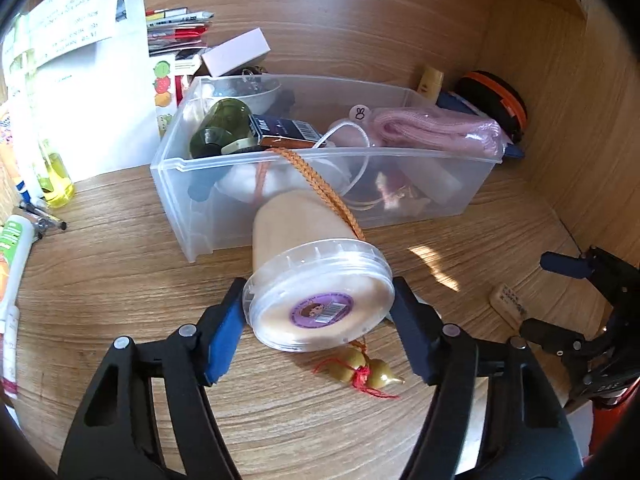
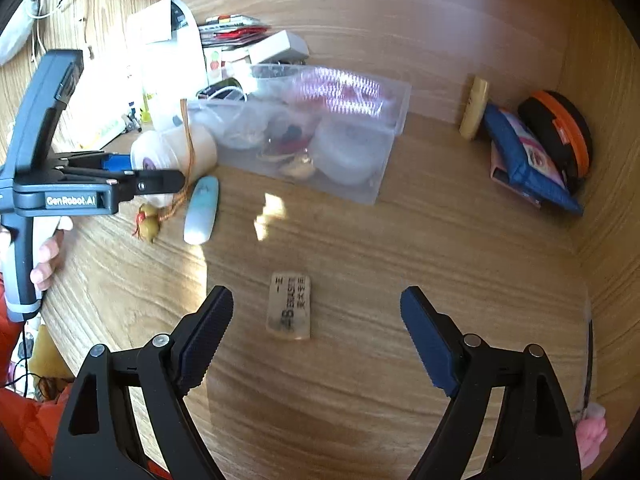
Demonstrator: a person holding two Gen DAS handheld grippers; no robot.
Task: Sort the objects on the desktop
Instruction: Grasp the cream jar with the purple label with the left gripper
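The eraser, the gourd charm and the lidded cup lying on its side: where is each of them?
Eraser (image 2: 289,306): right wrist view, middle of its printed top face.
Gourd charm (image 1: 362,368): left wrist view, on its waist.
Lidded cup (image 1: 320,300): left wrist view, on its clear lid.

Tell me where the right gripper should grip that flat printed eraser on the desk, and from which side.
Grip the eraser across its two long edges, coming down from above. It lies flat on the wooden desk, printed face up, with its long axis running away from the right gripper, so the short width sits between the open fingers. It looks thin, so the fingertips probably need to reach nearly to the desk.
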